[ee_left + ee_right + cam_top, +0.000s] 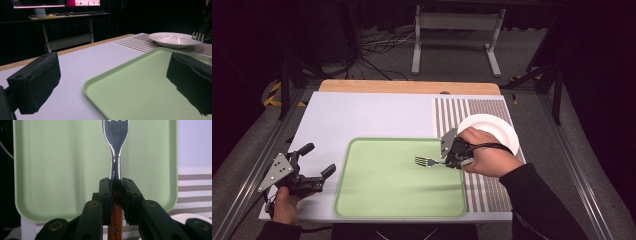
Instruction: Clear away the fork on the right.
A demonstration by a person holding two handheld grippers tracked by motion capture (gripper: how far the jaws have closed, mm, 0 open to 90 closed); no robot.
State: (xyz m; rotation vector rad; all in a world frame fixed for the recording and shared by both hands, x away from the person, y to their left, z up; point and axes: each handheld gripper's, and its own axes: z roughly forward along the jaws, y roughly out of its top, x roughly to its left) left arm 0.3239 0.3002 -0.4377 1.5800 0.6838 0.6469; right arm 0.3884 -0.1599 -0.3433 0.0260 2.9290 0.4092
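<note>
One table [362,112] under a pale mat, one striped placemat [472,112] on its right side, one green tray [382,200], one white plate [492,125], one fork [426,161], two grippers. Tray lying flat on the mat, nothing resting in it; plate on the placemat, just beyond the tray's right far corner, also bare inside. Fork held above the tray's right half, level, tines pointing toward the tray's middle, not touching the tray so far as can be told. Shiny metal head and neck, reddish-brown wooden handle with a rivet, seen in the right gripper view [116,150]. Right gripper [451,159] clamped tight on the handle just behind the neck, jaws nearly together around it. Left gripper [314,162] off the tray's left edge over the mat, jaws spread wide, holding nothing.
</note>
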